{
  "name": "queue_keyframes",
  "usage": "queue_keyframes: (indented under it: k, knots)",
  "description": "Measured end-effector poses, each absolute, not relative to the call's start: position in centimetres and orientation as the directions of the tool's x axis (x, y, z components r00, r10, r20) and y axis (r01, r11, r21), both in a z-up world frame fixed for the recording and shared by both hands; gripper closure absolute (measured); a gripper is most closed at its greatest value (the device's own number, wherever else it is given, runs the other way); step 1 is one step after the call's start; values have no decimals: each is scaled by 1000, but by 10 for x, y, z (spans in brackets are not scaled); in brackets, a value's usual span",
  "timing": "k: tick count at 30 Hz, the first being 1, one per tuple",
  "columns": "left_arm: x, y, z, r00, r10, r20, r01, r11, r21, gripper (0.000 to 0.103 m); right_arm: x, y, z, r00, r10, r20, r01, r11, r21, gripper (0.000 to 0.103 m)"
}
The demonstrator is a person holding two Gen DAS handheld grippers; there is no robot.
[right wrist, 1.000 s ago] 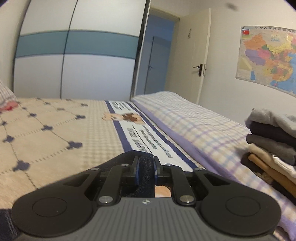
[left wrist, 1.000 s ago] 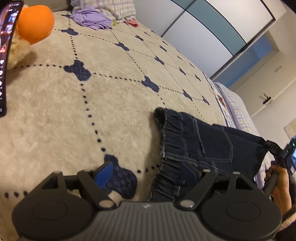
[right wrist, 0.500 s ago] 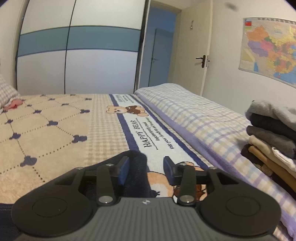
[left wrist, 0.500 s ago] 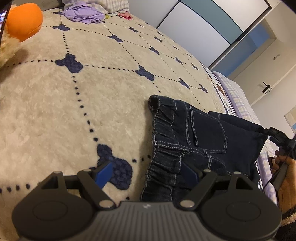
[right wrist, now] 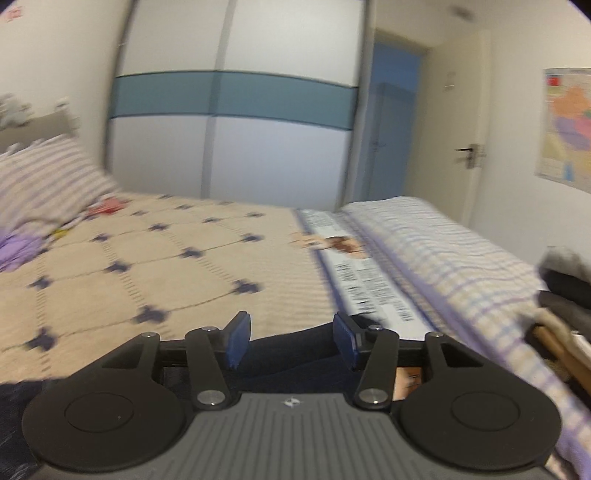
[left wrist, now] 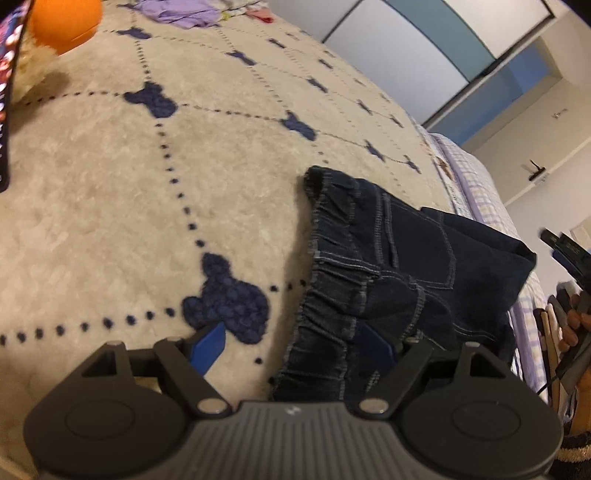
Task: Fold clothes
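We see the dark denim shorts [left wrist: 399, 266] lying folded on the beige blanket [left wrist: 129, 206] of the bed, with their gathered waistband turned toward the blanket's open stretch. Taking the shorts as our landmark: the left claw [left wrist: 295, 345] is spread wide at their near waistband corner, one blue pad [left wrist: 208, 341] over the blanket beside a navy bear-shaped mark [left wrist: 229, 306], the other pad [left wrist: 375, 347] over the denim itself. We cannot tell whether either pad touches cloth.

Beyond the far edge of the shorts, a hand [left wrist: 574, 328] grips the other tool's handle. In the right wrist view, the right claw [right wrist: 291, 341] is also spread, pinching nothing, and a strip of the dark shorts [right wrist: 295, 347] shows low between its pads; this view is blurred.

Farther from the shorts, toward the head of the bed, lie a purple garment [left wrist: 184, 11] and an orange ball-shaped object [left wrist: 64, 22]. On the other side of the shorts, past the checked lilac bedding [right wrist: 461, 266], a stack of folded clothes [right wrist: 565, 295] sits at the edge of the view. Behind the bed stands a white wardrobe [right wrist: 240, 122] with a teal band.
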State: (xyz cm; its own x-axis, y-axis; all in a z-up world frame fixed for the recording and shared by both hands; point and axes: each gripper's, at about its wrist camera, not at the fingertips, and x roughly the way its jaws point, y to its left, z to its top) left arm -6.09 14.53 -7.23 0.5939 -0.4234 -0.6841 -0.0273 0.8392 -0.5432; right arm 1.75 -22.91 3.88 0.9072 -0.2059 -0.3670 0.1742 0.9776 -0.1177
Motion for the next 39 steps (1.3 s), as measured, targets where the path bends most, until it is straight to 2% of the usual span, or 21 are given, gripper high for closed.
queue_keyframes:
  k: [5,15,24,30,34,35,39]
  knots:
    - [-65,135,-70,585,-459,-669,38,839,-542,26,19,-188,29,892,-41,-449,-4,995,-98,50]
    - [-74,143,-74,559,-468,-684,27,836,-549,26,29,-89,5,748,230,-623,-319,947,-33,50]
    - [-78,158,-74,571,-471,-672,0,819,-574,26,34,-17,-31,602,303,-738,-427,904,24,50]
    - [-78,161,-77,568,-474,-673,-11,813,-583,26,42,-1,-54,543,317,-778,-430,900,68,50]
    - [-78,159,-76,565,-471,-677,-9,817,-576,26,43,6,-61,561,301,-771,-449,893,22,49]
    - [-78,159,-76,565,-470,-678,-9,818,-575,25,41,6,-63,568,294,-769,-452,892,7,49]
    - [-77,158,-76,564,-469,-680,-12,819,-574,25,36,0,-63,584,290,-758,-471,882,-25,63]
